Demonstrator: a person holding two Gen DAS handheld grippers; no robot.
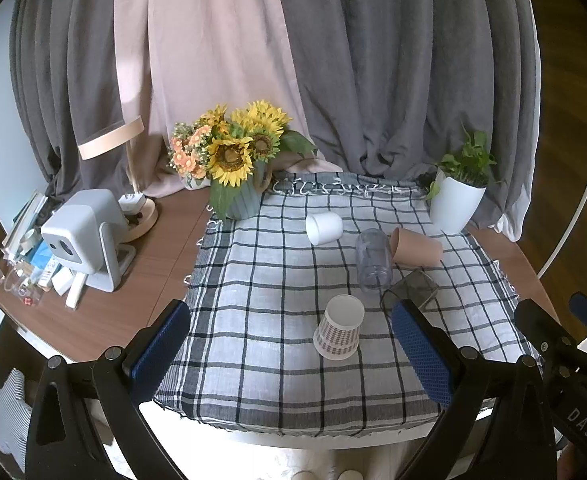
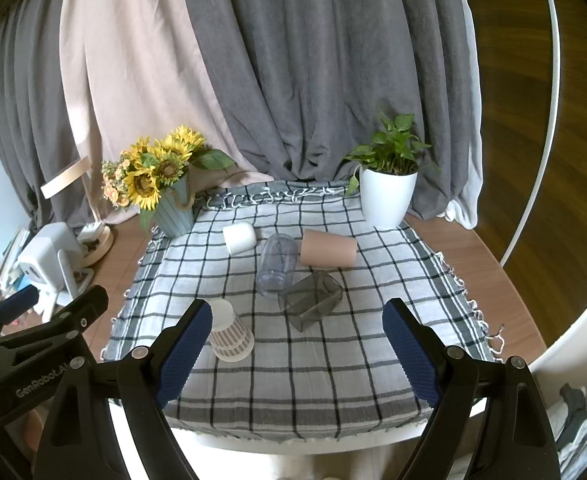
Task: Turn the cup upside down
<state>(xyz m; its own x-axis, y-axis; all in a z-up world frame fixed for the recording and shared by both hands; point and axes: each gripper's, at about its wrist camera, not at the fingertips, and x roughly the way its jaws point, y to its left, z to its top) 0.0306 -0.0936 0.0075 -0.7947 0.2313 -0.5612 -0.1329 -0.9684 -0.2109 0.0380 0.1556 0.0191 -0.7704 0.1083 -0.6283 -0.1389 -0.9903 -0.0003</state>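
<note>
We hold left gripper (image 1: 293,344) and right gripper (image 2: 297,344) above near cloth (image 1: 253,380) edge, jaws of both spread, empty. Paper cup (image 1: 339,332) already inverted. Four cups lie on sides behind: white (image 1: 324,228), clear (image 1: 373,260), pink (image 1: 415,246), grey (image 1: 411,290). Risk: clear, pink and grey crowded; reaching one may roll neighbour.

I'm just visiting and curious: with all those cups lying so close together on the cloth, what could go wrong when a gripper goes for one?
The clear cup, pink cup and smoky square cup lie bunched together, so grabbing one may roll a neighbour. The open right gripper could also bump the patterned paper cup, already upside down, beside its finger.
</note>
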